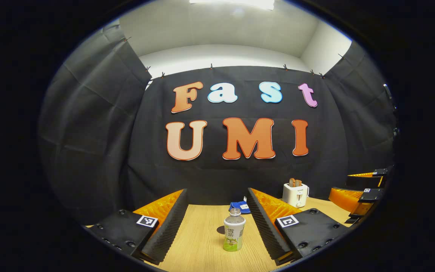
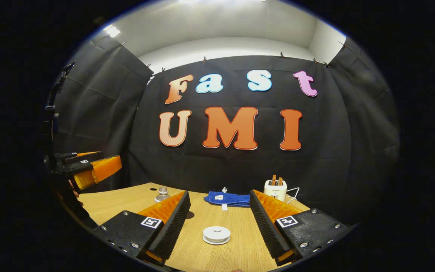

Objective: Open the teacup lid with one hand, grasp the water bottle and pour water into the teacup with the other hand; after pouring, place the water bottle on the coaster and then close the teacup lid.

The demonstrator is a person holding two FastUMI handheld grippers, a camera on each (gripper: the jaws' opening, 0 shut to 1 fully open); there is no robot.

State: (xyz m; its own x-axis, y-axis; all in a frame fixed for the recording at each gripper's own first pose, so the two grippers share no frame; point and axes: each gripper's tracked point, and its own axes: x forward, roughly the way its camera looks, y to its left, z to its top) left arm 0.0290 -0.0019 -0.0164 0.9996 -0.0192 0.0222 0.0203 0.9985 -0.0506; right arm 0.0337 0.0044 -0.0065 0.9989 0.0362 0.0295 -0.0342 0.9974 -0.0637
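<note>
Black cloth hangs behind a pale wooden table (image 1: 202,241). Left gripper view: the left gripper (image 1: 217,223) is spread wide, holding nothing, and a small clear plastic water bottle with green liquid (image 1: 234,235) stands upright between its fingers, farther off. It looks light and smooth, likely to dent; grasping mid-body seems best. A white toaster (image 1: 295,194) sits well behind.

Right gripper view: the right gripper (image 2: 219,221) is likewise parted and empty, facing a white lidded teacup on its saucer (image 2: 216,234). It looks fragile, and its lid small and slippery. A blue folded cloth (image 2: 228,198) lies beyond, clear of the path.
</note>
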